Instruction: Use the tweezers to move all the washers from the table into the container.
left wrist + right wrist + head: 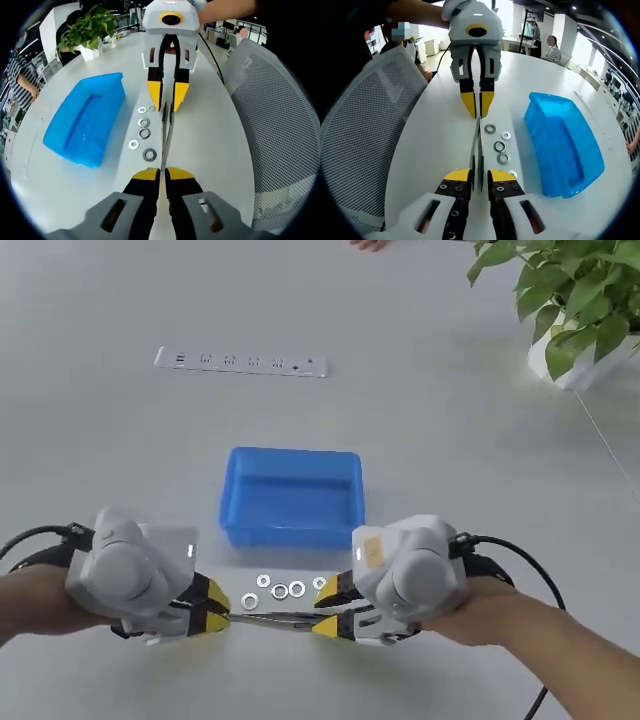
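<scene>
My left gripper has its jaws pressed together on the narrow end of the tweezers. My right gripper faces it and pinches the other end, where the two arms of the tool stand a little apart (I judge it presses only lightly, because they are not closed). The tweezers lie low between the two grippers, toward the near edge of the table; I cannot tell if they touch it. The washers lie in a small cluster on the table, just beside the tweezers, between them and the near wall of the blue container.

The step in hand, I think, is to settle the tool in one gripper so that it can pick. To do this well, I should keep one grip firm while the other changes, take the tweezers across their two arms so my jaws can squeeze them, and point the free tips down to the nearest washer. I should come low and slowly, because a flat washer slides easily.
</scene>
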Demonstrator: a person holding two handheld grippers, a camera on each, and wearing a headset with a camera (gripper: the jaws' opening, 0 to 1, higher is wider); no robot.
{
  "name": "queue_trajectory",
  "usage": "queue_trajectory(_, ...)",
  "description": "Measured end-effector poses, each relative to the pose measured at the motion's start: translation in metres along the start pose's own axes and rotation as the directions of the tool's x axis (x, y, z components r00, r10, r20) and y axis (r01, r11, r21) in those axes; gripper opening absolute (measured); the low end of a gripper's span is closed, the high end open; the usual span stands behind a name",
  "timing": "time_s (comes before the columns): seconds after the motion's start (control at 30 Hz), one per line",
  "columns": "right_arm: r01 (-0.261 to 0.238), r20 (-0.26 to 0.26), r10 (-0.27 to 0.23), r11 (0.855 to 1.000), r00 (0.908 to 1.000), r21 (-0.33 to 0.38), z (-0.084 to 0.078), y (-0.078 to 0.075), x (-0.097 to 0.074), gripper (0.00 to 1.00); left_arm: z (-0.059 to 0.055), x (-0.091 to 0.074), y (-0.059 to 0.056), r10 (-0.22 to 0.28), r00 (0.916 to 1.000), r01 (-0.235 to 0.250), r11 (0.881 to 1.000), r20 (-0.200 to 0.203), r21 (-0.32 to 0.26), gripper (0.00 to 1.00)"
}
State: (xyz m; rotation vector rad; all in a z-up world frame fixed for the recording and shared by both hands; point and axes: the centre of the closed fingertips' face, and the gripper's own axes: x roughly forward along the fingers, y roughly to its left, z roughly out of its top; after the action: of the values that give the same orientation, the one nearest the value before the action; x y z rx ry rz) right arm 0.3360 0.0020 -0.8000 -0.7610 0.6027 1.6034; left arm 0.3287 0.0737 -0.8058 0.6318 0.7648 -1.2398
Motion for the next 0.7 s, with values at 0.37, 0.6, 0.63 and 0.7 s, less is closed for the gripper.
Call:
queue_trajectory(0.37, -0.014, -0.006, 0.014, 1.000, 0.9999, -0.022, 0.0002, 0.0013, 0.0045, 0.12, 0.0014, 0.0034, -0.0010, -0.010, 0.9999, 0.010, 1.000, -0.001, 0.020, 0.06)
queue_trajectory(0.6, -0.012, -0.012, 0.012, 1.000, 0.9999, -0.025, -0.0008, 0.0019, 0.0048, 0.12, 0.0037, 0.0018, -0.0029, -0.007, 1.0000, 0.007, 1.000, -0.003, 0.025, 0.06)
queue_trajectory(0.63, -0.012, -0.012, 0.012, 1.000, 0.9999, -0.024, -0.0011, 0.0021, 0.0048, 0.12, 0.0051, 0.0007, -0.0033, -0.005, 1.0000, 0.005, 1.000, 0.001, 0.028, 0.06)
queue_trajectory(0.7, -0.011, -0.014, 0.011, 1.000, 0.9998, -0.025, -0.0018, 0.0023, 0.0049, 0.12, 0.0077, -0.0016, -0.0030, 0.000, 1.0000, -0.001, 1.000, 0.006, 0.023, 0.06)
